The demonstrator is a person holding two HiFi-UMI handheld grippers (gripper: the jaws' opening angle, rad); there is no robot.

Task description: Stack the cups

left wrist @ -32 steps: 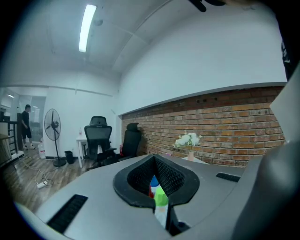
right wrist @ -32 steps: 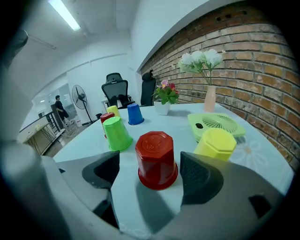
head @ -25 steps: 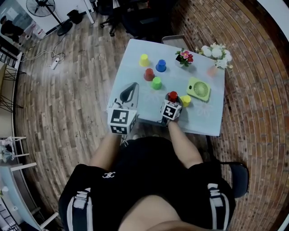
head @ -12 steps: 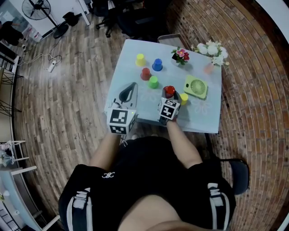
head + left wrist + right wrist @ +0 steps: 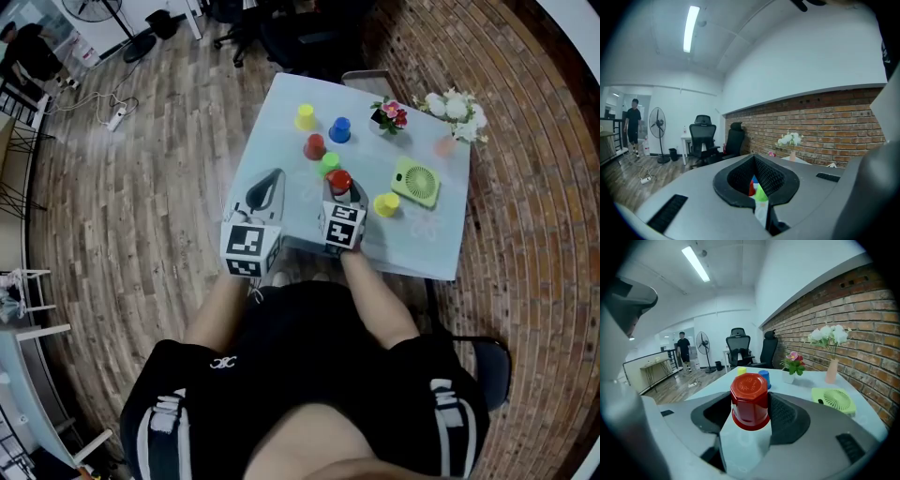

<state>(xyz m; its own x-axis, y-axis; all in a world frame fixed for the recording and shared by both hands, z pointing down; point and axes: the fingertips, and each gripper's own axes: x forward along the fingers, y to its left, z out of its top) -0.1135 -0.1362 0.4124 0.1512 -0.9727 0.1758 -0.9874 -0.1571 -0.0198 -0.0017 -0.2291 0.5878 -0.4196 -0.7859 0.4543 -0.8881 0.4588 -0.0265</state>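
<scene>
My right gripper [image 5: 339,190] is shut on an upside-down red cup [image 5: 339,180], held off the pale blue table [image 5: 281,131] just in front of a green cup [image 5: 329,163]. In the right gripper view the red cup [image 5: 750,404] sits squeezed between the two pads of my right gripper [image 5: 751,394]. A second red cup [image 5: 314,146], a blue cup [image 5: 339,129] and a yellow cup [image 5: 305,116] stand further back. Another yellow cup [image 5: 385,203] stands to the right. My left gripper [image 5: 277,177] hovers at the table's near left, shut and empty.
A green fan [image 5: 416,182] lies at the right. A small flower pot [image 5: 389,116] and a vase of white flowers [image 5: 455,112] stand at the back right. The table's near edge [image 5: 309,246] runs under both grippers. Office chairs [image 5: 738,350] stand beyond the table.
My right gripper has risen with the red cup and moved left and away, from beside the near yellow cup to just before the green cup. The left gripper has stayed put.
</scene>
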